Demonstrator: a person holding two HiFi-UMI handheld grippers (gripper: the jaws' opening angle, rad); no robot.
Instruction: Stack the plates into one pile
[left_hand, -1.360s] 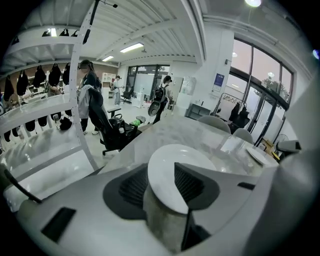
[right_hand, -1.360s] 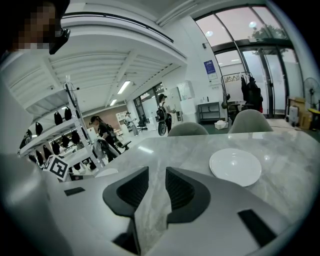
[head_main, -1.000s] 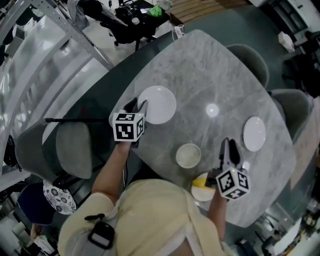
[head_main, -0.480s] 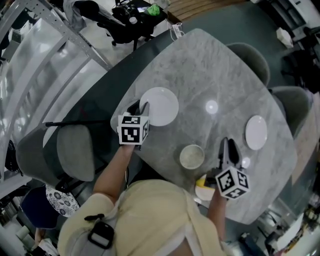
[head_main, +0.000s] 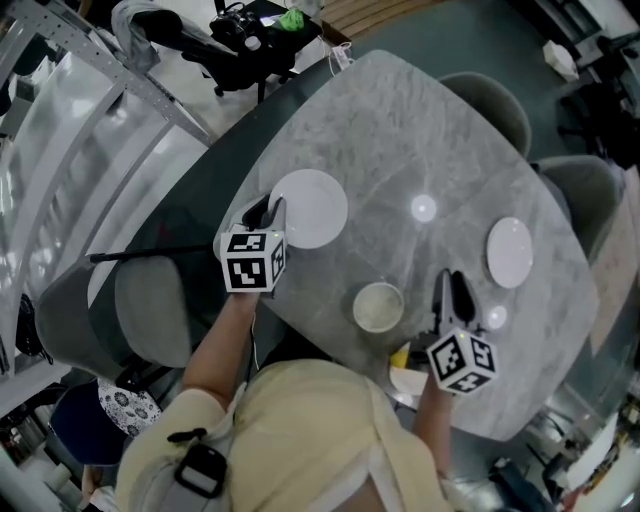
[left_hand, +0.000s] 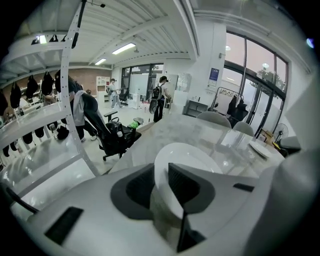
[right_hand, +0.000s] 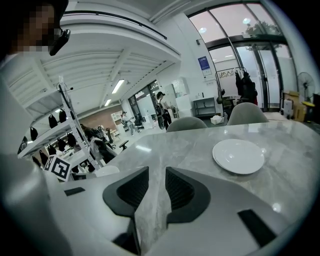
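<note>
A large white plate (head_main: 310, 207) lies near the left edge of the grey marble table (head_main: 400, 130). My left gripper (head_main: 267, 209) is at its near rim. In the left gripper view the plate (left_hand: 192, 156) runs in between the jaws of the left gripper (left_hand: 160, 169), which are closing around the rim. A smaller white plate (head_main: 510, 252) lies at the far right, also in the right gripper view (right_hand: 238, 156). My right gripper (head_main: 450, 284) hovers between the bowl and that plate. Its jaws (right_hand: 157, 172) stand open with only bare table between them.
A pale bowl (head_main: 378, 307) sits near the table's front edge. A yellow item (head_main: 399, 357) and a white dish (head_main: 405, 380) lie beside my right hand. Grey chairs (head_main: 150, 305) ring the table, and a black office chair (left_hand: 107, 132) stands beyond it.
The left gripper's jaws have narrowed around the large plate's rim. The right gripper stays where it was.
</note>
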